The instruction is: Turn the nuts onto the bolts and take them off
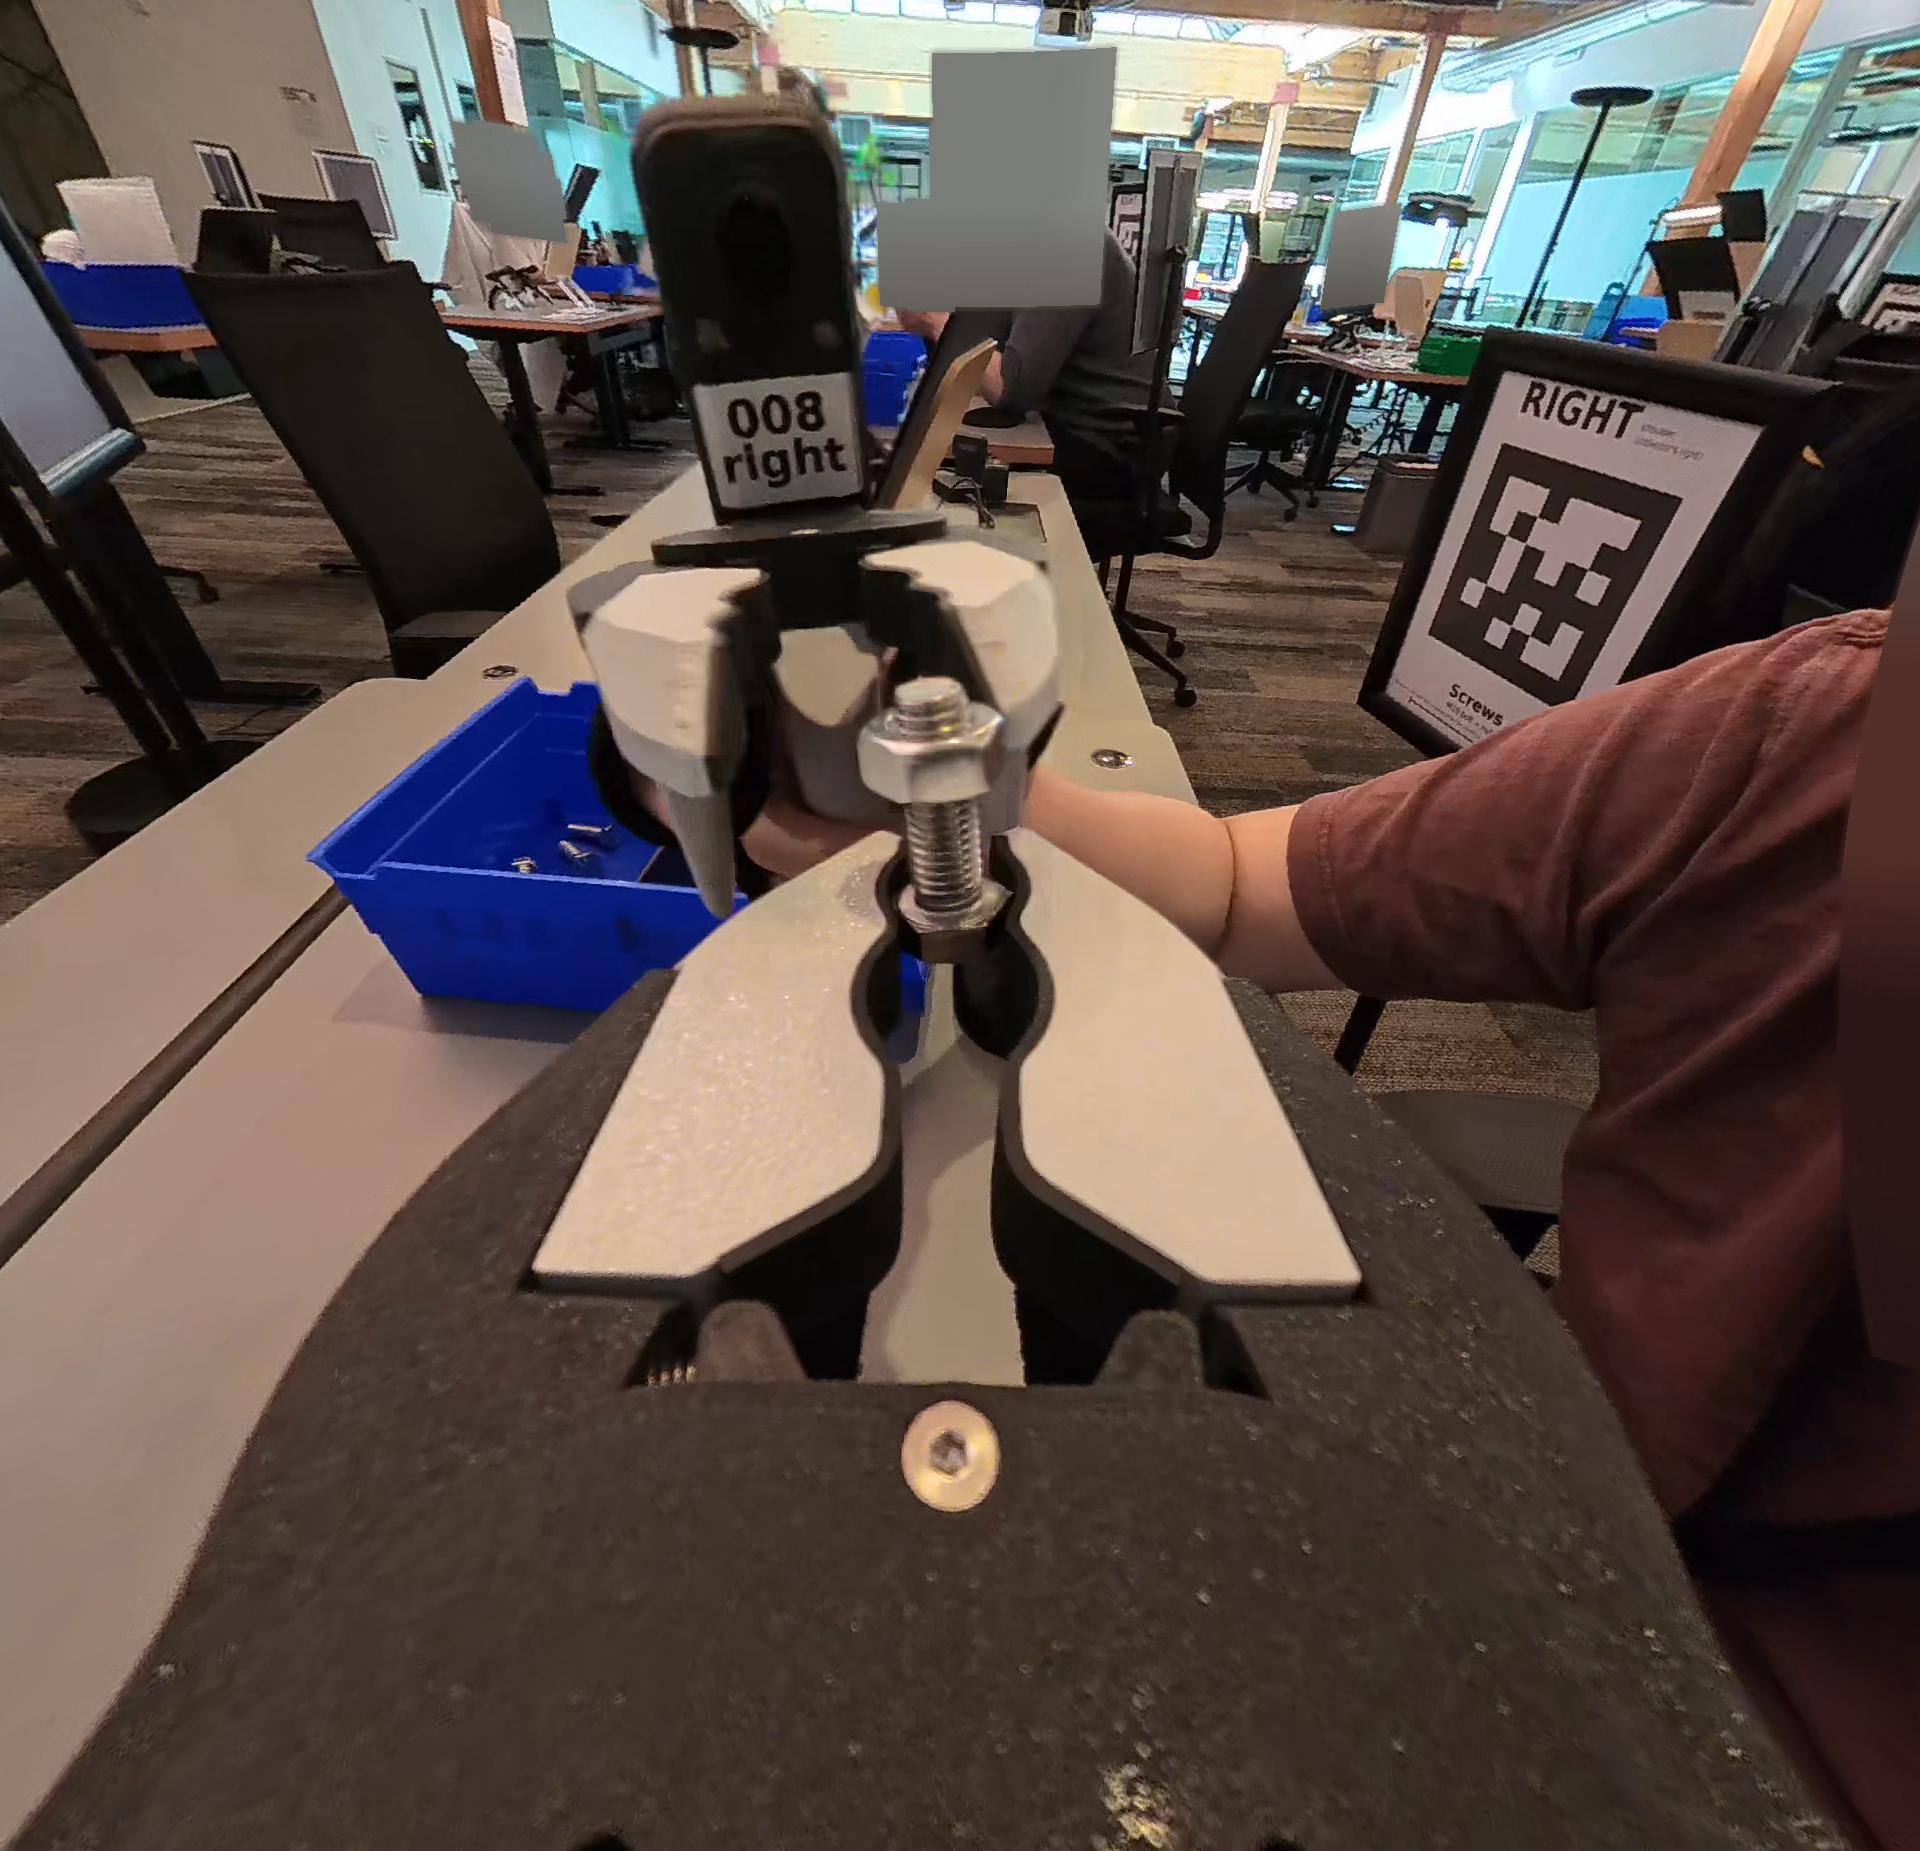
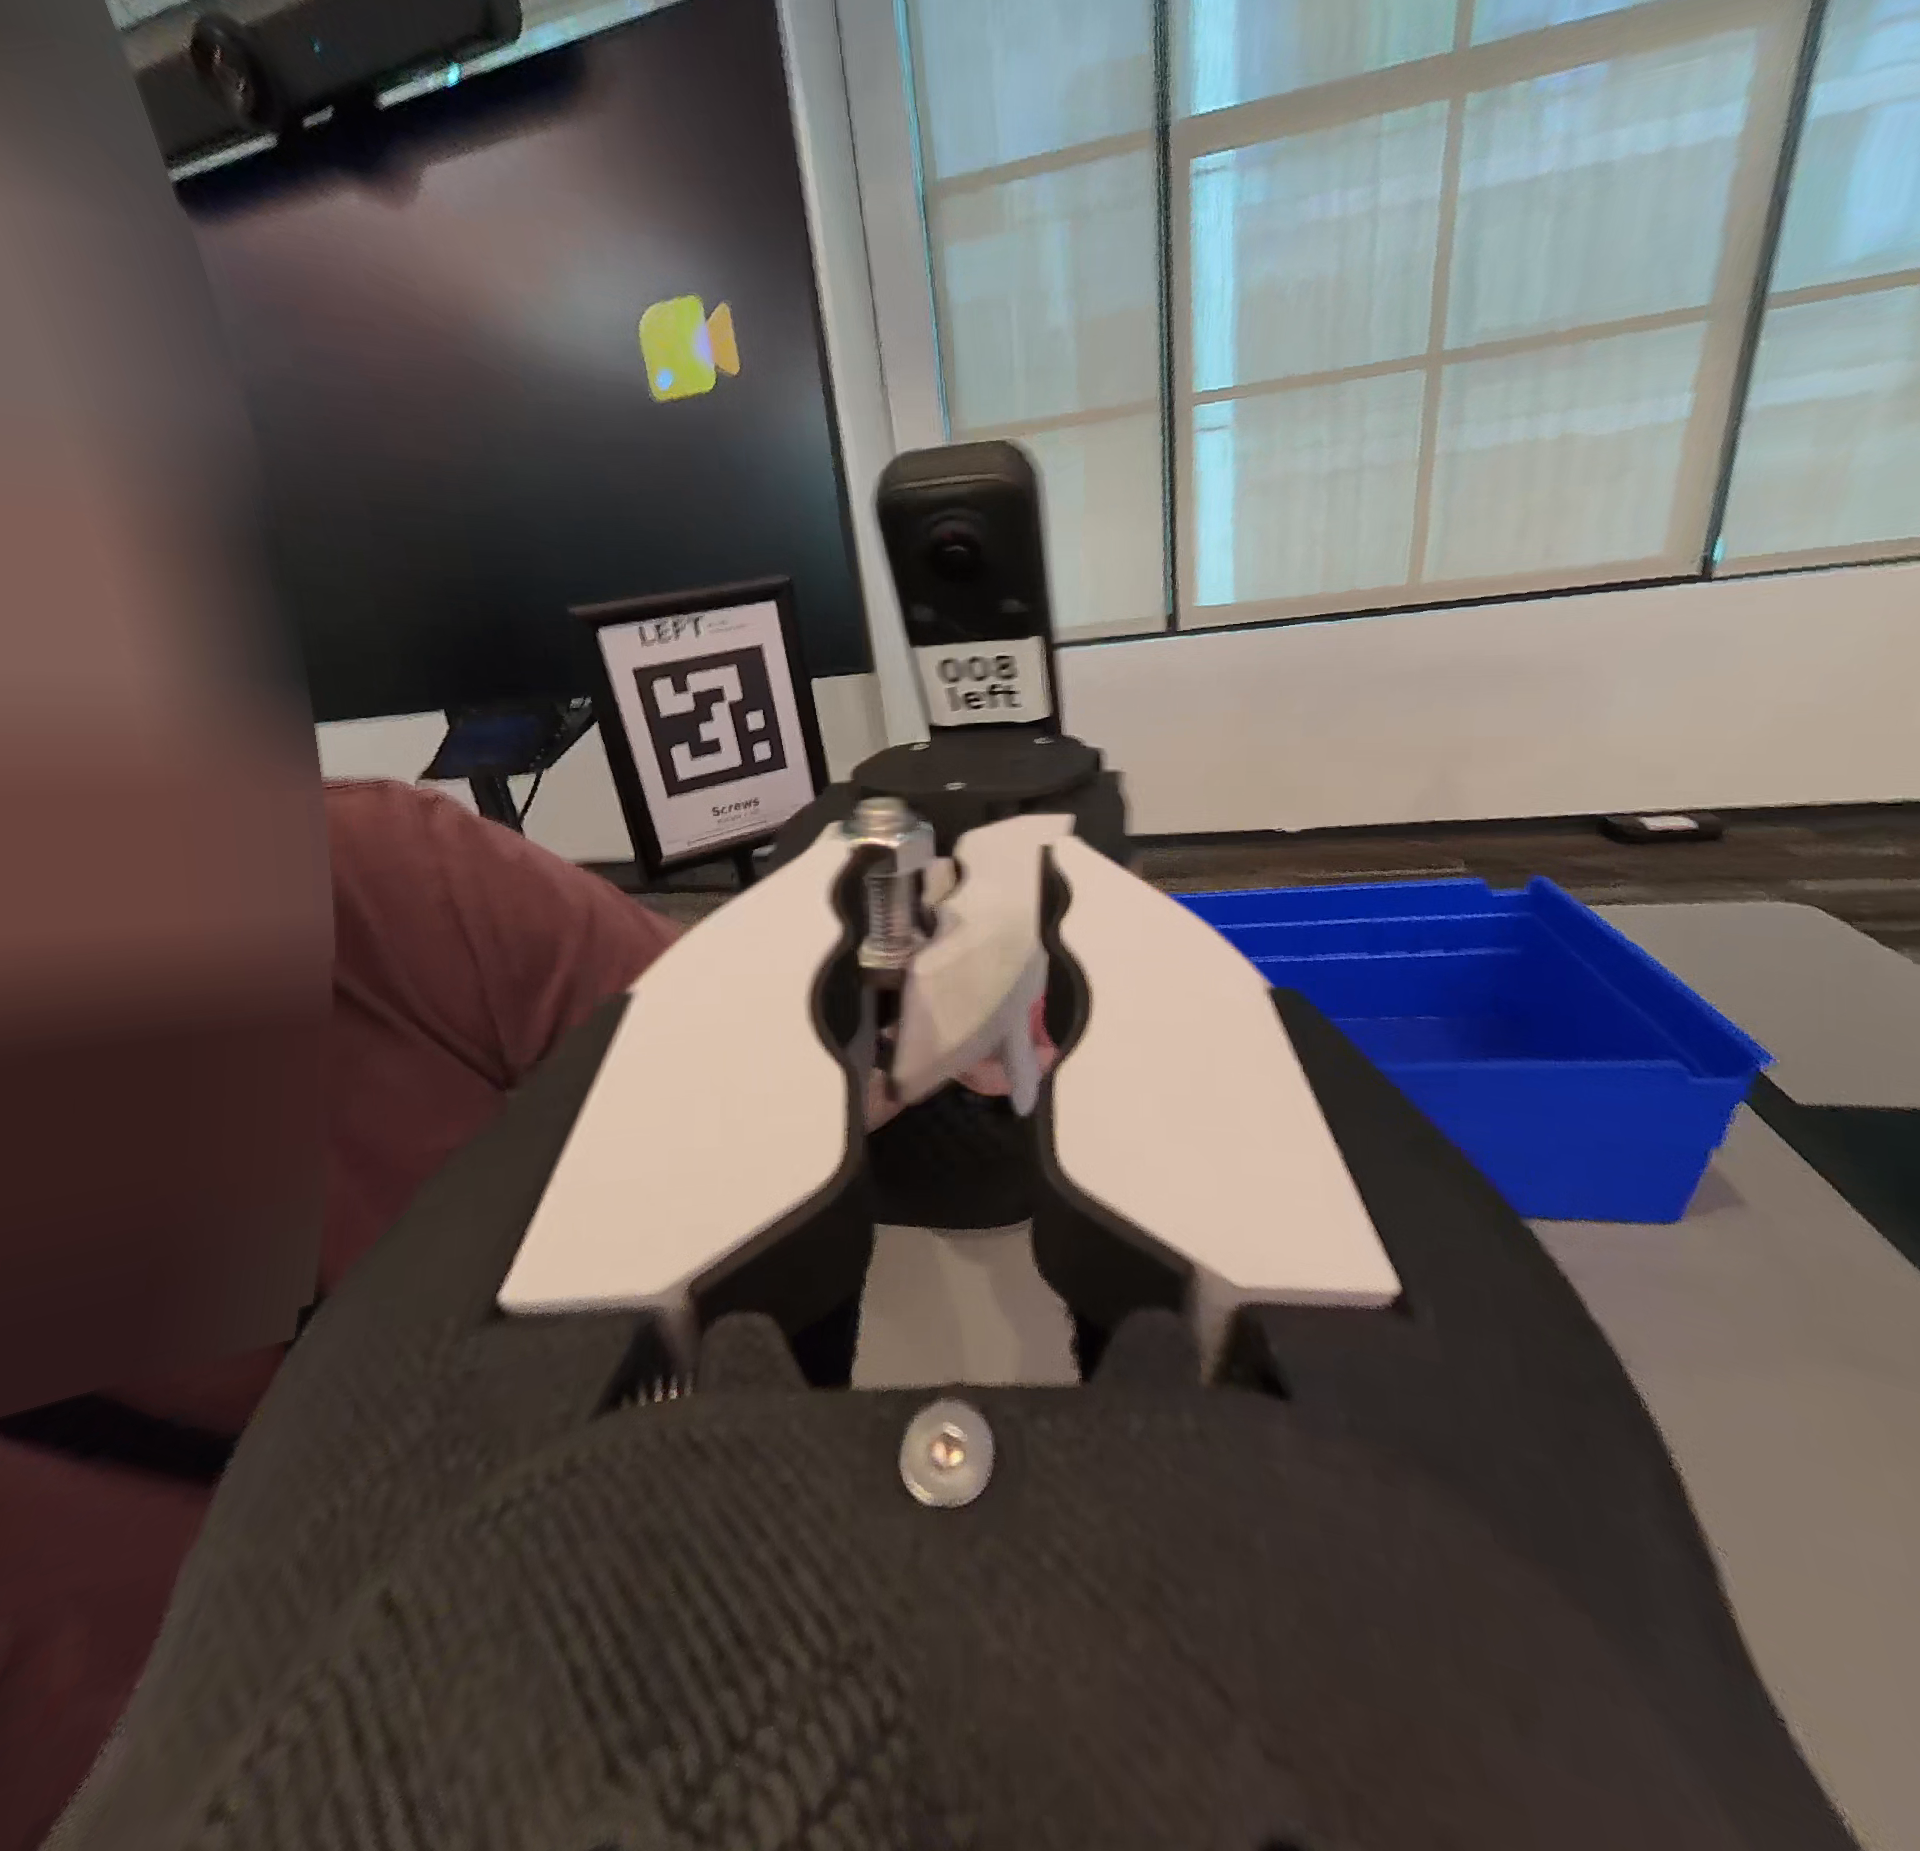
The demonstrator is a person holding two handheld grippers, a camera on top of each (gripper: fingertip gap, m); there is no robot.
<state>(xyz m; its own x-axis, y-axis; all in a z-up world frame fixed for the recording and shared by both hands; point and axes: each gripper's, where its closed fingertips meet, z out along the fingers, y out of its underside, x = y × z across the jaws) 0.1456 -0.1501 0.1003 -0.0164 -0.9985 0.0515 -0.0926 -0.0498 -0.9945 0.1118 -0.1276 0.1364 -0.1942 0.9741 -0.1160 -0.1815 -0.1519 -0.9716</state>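
A steel bolt stands upright, threads up, with a hex nut near its top. My left gripper is shut on the bolt's head. My right gripper faces it from behind the bolt with its jaws apart around the nut. In the right wrist view the nut and bolt sit against the inner side of my right gripper's left finger. The right finger stands clear of the nut. The left gripper's fingers show in the gap.
A blue bin with several small screws stands on the grey table; it also shows in the right wrist view. A maroon-sleeved arm reaches in. Framed marker signs stand by. The grippers' ends are close to 5 cm from one another.
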